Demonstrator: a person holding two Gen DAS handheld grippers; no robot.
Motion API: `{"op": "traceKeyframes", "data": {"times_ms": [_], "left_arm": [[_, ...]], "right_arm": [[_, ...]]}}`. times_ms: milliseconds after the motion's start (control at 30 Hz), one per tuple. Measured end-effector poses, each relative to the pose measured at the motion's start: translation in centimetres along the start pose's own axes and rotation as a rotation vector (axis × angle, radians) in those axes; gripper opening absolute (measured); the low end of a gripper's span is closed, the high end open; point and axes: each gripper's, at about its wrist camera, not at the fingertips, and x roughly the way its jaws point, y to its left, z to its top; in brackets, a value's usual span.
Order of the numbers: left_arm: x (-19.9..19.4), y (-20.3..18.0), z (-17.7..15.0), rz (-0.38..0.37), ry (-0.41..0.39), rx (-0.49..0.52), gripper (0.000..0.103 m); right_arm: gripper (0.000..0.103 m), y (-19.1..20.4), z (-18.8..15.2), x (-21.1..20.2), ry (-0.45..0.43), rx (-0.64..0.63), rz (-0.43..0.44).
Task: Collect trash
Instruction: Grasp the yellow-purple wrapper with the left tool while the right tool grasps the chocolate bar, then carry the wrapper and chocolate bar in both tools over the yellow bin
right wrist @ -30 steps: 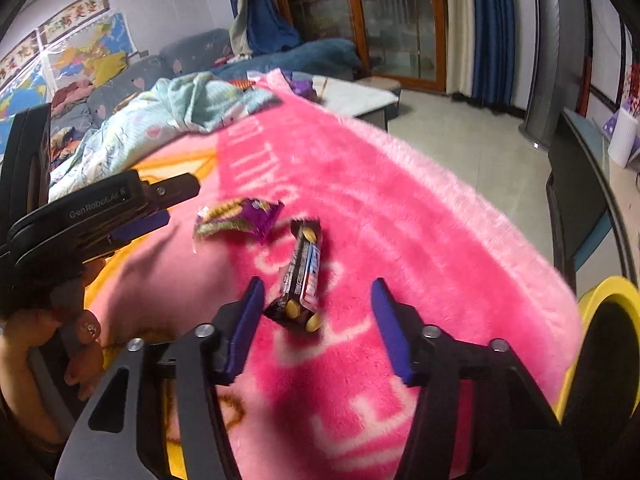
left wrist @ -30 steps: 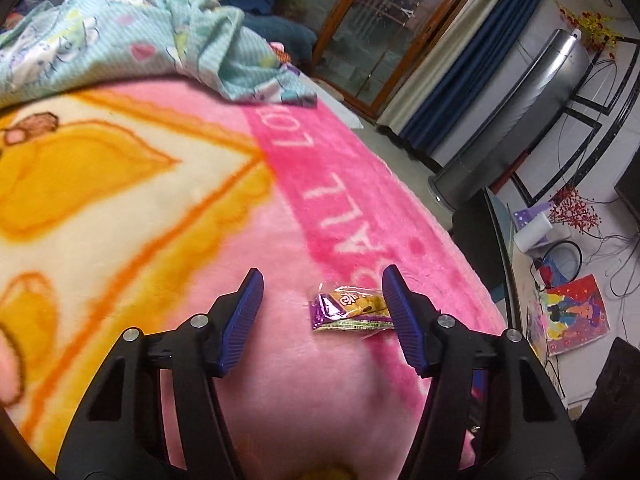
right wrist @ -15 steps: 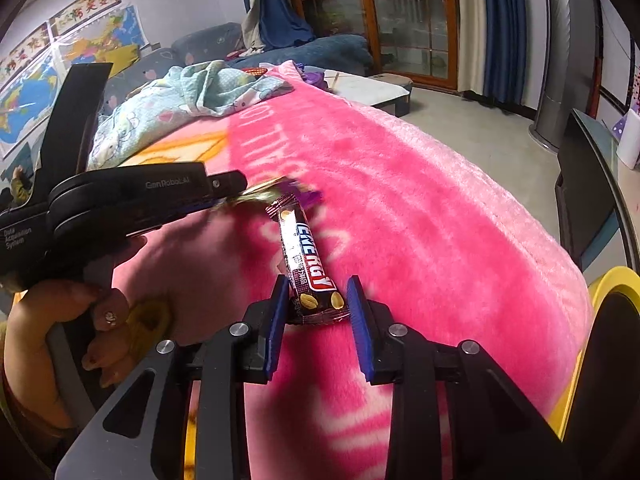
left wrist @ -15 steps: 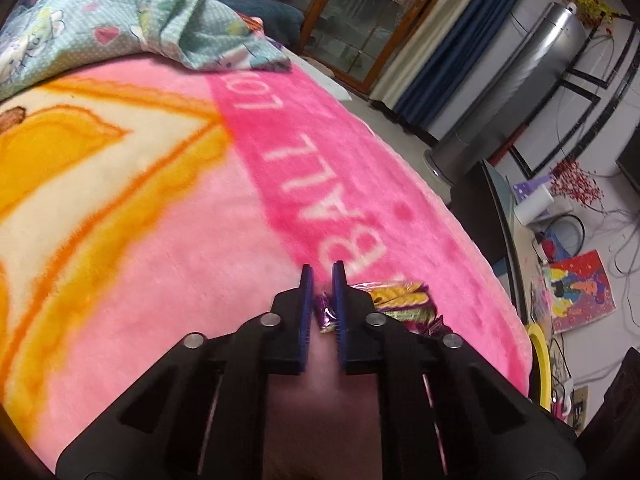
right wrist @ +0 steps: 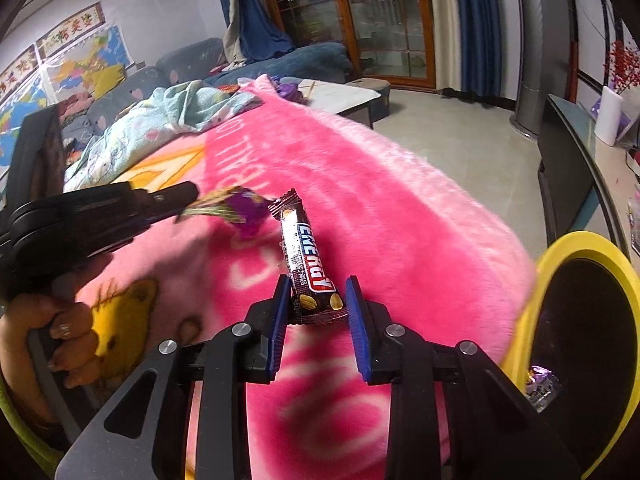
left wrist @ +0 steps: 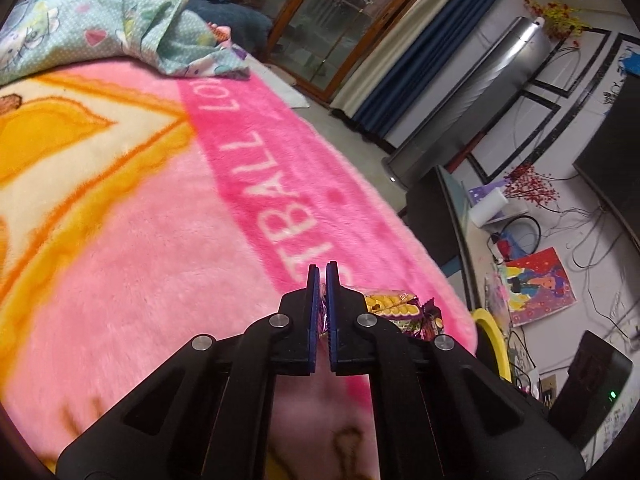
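A crinkled purple and yellow candy wrapper (left wrist: 394,306) hangs to the right of my left gripper (left wrist: 323,276), which is shut on the wrapper's end just above the pink blanket (left wrist: 160,260). In the right wrist view, the same left gripper (right wrist: 188,194) holds that wrapper (right wrist: 236,210) in the air at the left. My right gripper (right wrist: 318,286) is shut on the lower end of a dark energy bar (right wrist: 306,248), which sticks out forward over the blanket. A yellow-rimmed bin (right wrist: 576,240) stands at the right, beside the bed's edge.
A purple wrapper (right wrist: 540,386) lies inside the bin. A teal quilt (left wrist: 100,28) is bunched at the bed's far end. A black glass-topped stand (right wrist: 568,168) and a grey tower fan (left wrist: 472,92) stand past the bed. A hand (right wrist: 60,332) grips the left tool.
Both grippers closed on their pieces: the left on the purple and yellow wrapper, the right on the energy bar. Both pieces came up off the blanket and moved right, toward the yellow bin.
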Motion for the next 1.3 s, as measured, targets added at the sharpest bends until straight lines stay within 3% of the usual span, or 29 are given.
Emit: {"op": "traceKeyframes", "data": {"times_ms": [800,1300], "left_arm": [[-3.0,-10.1,-2.5,-0.078,-0.056,0.249,0.001],[-2.6,-14.9,-5.1,-0.116,-0.034,0.366,0.001]], "right_arm": [[0.027,-7.5,0.3,-8.6,-0.115,0.090,-0.104],[0.027,-11.9,-1.3,-12.2,-0.148,0.161,-0.176]]}}
